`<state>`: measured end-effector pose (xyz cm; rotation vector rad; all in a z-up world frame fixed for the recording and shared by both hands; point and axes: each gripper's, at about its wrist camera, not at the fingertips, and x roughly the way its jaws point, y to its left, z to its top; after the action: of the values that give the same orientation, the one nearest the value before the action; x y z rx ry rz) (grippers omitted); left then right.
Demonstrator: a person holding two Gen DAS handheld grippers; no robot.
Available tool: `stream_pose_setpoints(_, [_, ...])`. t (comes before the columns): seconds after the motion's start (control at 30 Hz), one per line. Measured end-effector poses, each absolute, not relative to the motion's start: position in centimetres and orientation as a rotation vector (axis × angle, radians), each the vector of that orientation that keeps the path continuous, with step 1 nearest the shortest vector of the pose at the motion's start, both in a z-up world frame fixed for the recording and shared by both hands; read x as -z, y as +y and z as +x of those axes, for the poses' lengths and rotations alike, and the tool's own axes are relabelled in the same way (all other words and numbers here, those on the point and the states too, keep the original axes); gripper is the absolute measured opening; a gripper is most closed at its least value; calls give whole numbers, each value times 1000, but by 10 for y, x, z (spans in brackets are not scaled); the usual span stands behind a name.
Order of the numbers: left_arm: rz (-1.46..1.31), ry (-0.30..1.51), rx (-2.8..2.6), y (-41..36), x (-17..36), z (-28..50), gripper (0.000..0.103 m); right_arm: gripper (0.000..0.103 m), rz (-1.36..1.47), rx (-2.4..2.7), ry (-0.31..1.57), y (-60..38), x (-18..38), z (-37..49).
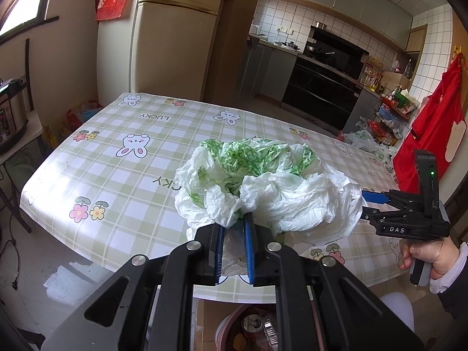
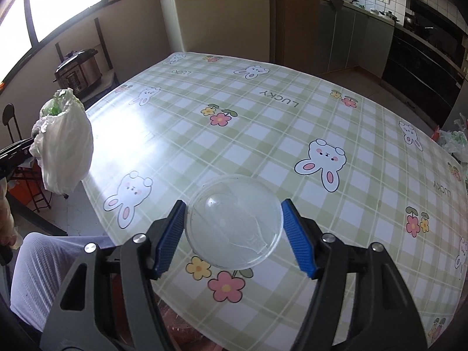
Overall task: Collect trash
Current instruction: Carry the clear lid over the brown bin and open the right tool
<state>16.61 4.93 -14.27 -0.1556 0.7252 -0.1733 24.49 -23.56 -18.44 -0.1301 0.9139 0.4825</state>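
Note:
A crumpled white and green plastic bag (image 1: 263, 187) hangs bunched above the checked tablecloth (image 1: 117, 175), and my left gripper (image 1: 234, 251) is shut on its lower folds. The right wrist view shows the same bag (image 2: 63, 146) hanging past the table's left edge. My right gripper (image 2: 234, 234) is shut on a clear round plastic dome lid (image 2: 234, 222), whose rim meets both blue pads above the tablecloth (image 2: 263, 117). In the left wrist view the right gripper (image 1: 365, 206) reaches in from the right, and the bag hides its tips and the lid.
A pink bin (image 1: 254, 324) holding a can sits on the floor under the table's near edge. A pressure cooker (image 2: 79, 70) stands on a side table at left. More plastic bags (image 1: 362, 140) lie by the table's far right. A red apron (image 1: 433, 134) hangs at right.

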Motion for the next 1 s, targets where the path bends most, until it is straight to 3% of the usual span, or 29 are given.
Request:
stream_pose_setpoints(0.4, [-132,704,167,45,128,113,13,67,-134,-551,839,-218,143,177])
stream_pose_setpoints(1.0, [-133,668,176,49,115,31,13,67,-163,-608,797,-196,122,74])
